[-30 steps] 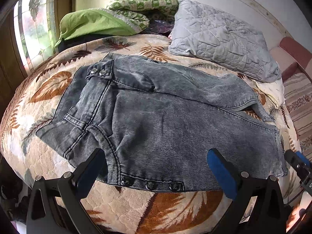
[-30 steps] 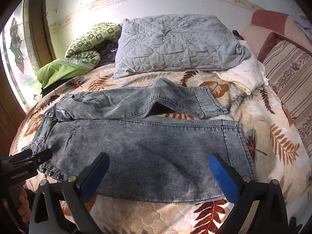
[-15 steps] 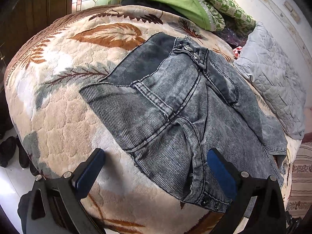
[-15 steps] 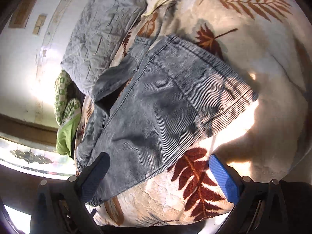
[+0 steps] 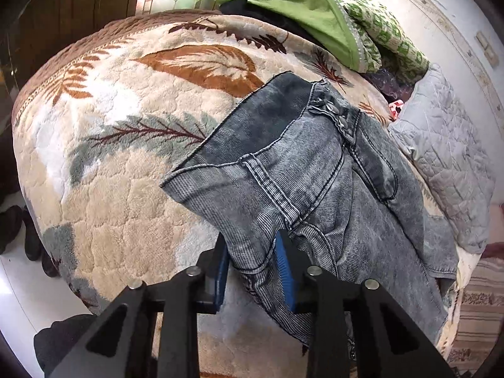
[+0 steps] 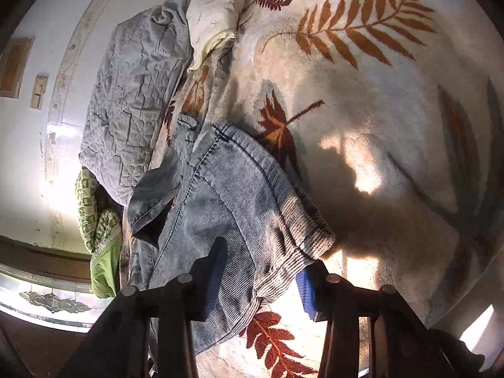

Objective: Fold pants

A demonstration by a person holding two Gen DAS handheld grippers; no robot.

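left gripper (image 5: 253, 264): clenched on the waist corner of the pants (image 5: 315, 182), low centre of the left wrist view; blue pads nipping the denim. half a sec ago it was wide open w/ nothing between the pads.
right gripper (image 6: 260, 280): grasping the hem end of the near leg, bottom centre of the right wrist view; cuff bunched and draped over the pads. jaws also were spread apart 0.5 s ago, so both closed at about the same time.
what that means: both ends of the near long edge are now held. looks like the grasp step is done and the 1st fold, near leg carried over the far leg, is what comes next. fold itself not yet begun.
pants: grey washed denim, lying across the bed (image 5: 126, 170); waist w/ snap buttons (image 5: 330, 110) upper centre of left view, legs running off to lower right. cloth lifting a bit at both grips.
bed: plush cream blanket w/ brown and grey leaf print; soft, so cloth may drag on the pile.
room: grey quilted pillow (image 5: 447, 163) at right of left view, green bedding (image 5: 302, 9) top centre, window top left, wall w/ switch plates (image 6: 39, 93) left of right view. sun patch on blanket mid right.
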